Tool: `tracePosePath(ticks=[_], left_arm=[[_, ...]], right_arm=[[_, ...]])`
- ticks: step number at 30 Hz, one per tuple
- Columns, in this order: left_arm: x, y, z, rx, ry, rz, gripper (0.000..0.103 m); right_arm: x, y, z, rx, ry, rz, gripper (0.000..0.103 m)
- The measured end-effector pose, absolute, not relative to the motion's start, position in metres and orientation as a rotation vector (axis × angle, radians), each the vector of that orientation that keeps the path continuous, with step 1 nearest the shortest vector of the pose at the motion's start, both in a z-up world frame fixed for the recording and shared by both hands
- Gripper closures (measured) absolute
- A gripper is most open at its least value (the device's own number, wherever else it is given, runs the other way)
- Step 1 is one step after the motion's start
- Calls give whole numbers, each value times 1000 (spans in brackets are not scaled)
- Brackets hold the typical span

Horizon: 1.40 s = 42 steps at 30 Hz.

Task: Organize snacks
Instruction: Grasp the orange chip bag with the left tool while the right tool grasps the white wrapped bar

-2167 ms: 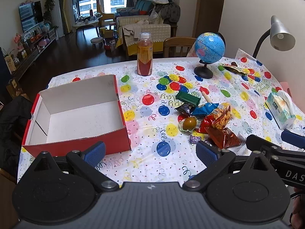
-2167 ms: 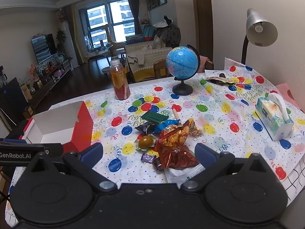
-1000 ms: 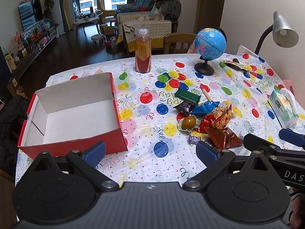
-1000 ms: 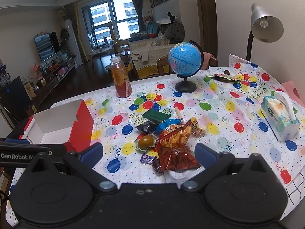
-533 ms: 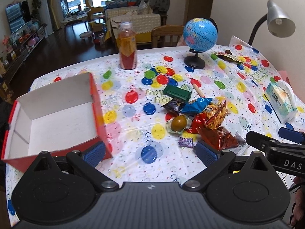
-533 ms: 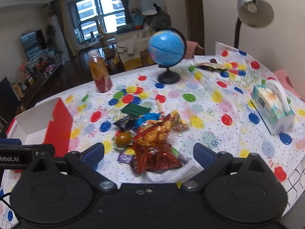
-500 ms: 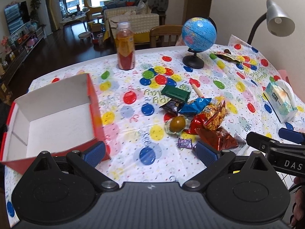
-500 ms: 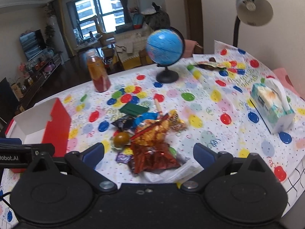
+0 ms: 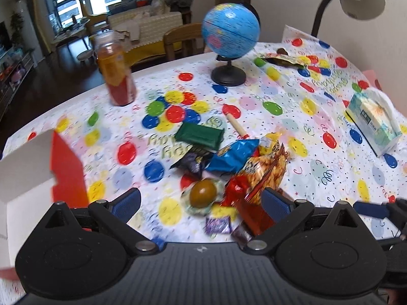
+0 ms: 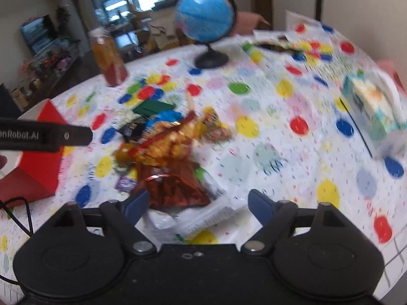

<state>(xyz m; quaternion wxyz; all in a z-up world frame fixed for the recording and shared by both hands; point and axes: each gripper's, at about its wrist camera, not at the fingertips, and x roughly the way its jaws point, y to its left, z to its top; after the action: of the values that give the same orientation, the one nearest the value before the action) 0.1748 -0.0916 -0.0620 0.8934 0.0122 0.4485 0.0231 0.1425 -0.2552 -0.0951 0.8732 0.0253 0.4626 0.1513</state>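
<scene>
Both tools moved closer over snack pile, left tool released, right tool released, red box beside.

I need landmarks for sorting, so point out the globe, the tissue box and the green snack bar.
globe (image 9: 230,26), left wrist view, blue sphere.
tissue box (image 9: 374,124), left wrist view, its side.
green snack bar (image 9: 199,135), left wrist view, wrapper middle.

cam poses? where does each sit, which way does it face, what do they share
Left wrist: on the left gripper, facing across the table at the snack pile; own open fingers show, plus the right gripper at right.
Right wrist: on the right gripper, facing the same way, blurred; own open fingers show, the left gripper at left.
Shared: pile, red box, globe, bottle, tissue box.
</scene>
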Motion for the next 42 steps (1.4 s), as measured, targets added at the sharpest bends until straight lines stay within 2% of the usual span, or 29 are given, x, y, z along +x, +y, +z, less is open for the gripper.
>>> tracePosePath(ticks=[13,23,25,27,30,32,35,37,42], left_arm=[[247,-127,-108,22,1074,-57,1],[265,-131,-134,-16,1158,-78,4],[267,-129,-137,-32,1175,-79,15],[268,-126,-138,-59,1181,-89,21],[266,-124,-137,-96,1179,-101,41],[264,-125,-135,-103,1179,-99,46],[260,-122,-133,-125,1179,-98,53],[257,-119,-131,-136,1176,-88,58],[244,-108,-123,-174,1158,-72,63]], right_arm=[[159,-263,-126,175,1084,295,38],[168,-270,-149,261,1159,279,55],[167,-270,-149,267,1157,275,59],[166,-271,-148,276,1153,269,63],[164,-272,-147,272,1145,260,71],[163,-273,-146,274,1141,260,79],[161,-275,-144,270,1126,240,86],[159,-277,-140,269,1109,232,89],[152,-282,-131,261,1083,200,92]])
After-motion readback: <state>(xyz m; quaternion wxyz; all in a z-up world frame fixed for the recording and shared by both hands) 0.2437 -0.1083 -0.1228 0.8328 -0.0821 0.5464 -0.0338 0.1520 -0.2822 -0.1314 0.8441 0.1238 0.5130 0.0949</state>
